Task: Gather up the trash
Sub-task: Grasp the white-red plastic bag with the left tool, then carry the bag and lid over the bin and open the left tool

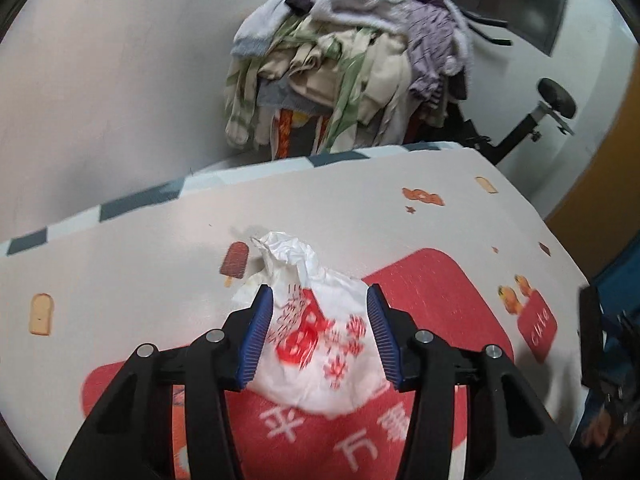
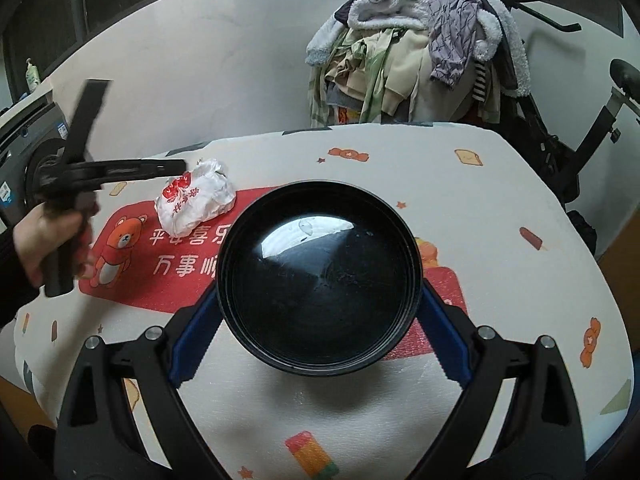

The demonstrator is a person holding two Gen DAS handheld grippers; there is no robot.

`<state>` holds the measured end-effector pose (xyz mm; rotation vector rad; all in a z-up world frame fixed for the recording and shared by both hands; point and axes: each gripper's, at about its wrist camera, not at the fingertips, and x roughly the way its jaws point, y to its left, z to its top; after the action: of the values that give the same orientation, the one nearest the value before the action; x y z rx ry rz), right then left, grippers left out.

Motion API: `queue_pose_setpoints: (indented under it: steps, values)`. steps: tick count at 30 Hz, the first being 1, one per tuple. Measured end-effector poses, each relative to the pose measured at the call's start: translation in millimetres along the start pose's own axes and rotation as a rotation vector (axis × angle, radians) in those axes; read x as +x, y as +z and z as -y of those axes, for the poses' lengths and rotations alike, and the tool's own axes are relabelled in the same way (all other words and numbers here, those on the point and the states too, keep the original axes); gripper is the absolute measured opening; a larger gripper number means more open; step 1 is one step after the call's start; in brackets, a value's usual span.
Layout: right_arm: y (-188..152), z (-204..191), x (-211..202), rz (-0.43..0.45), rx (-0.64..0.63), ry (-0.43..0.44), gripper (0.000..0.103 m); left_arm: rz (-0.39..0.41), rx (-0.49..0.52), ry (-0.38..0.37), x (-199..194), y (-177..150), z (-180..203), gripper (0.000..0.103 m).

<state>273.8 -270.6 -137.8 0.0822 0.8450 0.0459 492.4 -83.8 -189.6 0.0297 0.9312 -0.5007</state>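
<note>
Crumpled wrapper sits between the spread fingers of the left gripper (image 1: 320,300) on a printed tablecloth (image 1: 460,200).

The white, red-printed wrapper (image 1: 316,332) lies on the cloth's red panel, blue pads flanking it; whether they touch it cannot be told. The right gripper (image 2: 318,304) clasps a black bowl (image 2: 318,276), which holds nothing, just beside the wrapper. Heaped clothes (image 1: 344,56) rise behind.

Black gripper frames, blue ribbed jaws (silver screws), bare hand (image 2: 38,236), dark sleeve
</note>
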Motion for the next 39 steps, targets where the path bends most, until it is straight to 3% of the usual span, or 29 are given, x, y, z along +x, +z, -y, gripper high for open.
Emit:
queue_pose_setpoints:
  steps: [1,2,3,5,9,15,22,30,35,39]
  values:
    - [-1.5,0.4,-0.5,0.0,0.001,0.002,0.091,-0.027,-0.005,0.01,7.5,0.8,1.1,0.037]
    - [-2.0,0.5,-0.4,-0.001,0.003,0.003,0.091,-0.056,-0.005,0.027,12.5,-0.7,2.2,0.02]
    - [-4.2,1.0,-1.0,-0.003,0.005,0.004,0.091,-0.102,-0.001,0.049,21.3,-2.6,4.1,0.01]
    - [-6.3,2.6,-2.8,-0.005,0.012,0.008,0.091,-0.085,0.013,0.057,17.9,-8.4,8.1,0.007]
    - [-10.8,-0.2,-15.6,0.014,0.01,0.02,0.091,-0.069,-0.013,-0.001,-8.8,-26.1,9.0,0.007]
    - [-20.0,-18.7,-41.7,0.042,-0.007,0.048,0.091,-0.03,0.043,-0.044,-78.3,-68.8,27.8,0.007]
    - [-42.9,-49.7,-74.6,0.046,-0.042,0.092,0.091,0.023,0.042,-0.055,-162.4,-141.1,48.5,0.007]
    - [-81.6,-80.8,-106.8,0.033,-0.067,0.136,0.091,0.071,0.042,0.002,-242.4,-242.4,75.9,0.007]
    - [-108.0,-95.2,-132.4,0.05,-0.082,0.157,0.091,0.081,0.016,-0.042,-269.2,-296.3,93.0,0.007]
    - [-134.5,-102.4,-147.4,0.062,-0.108,0.162,0.091,0.051,0.064,-0.057,-271.0,-338.0,117.1,0.007]
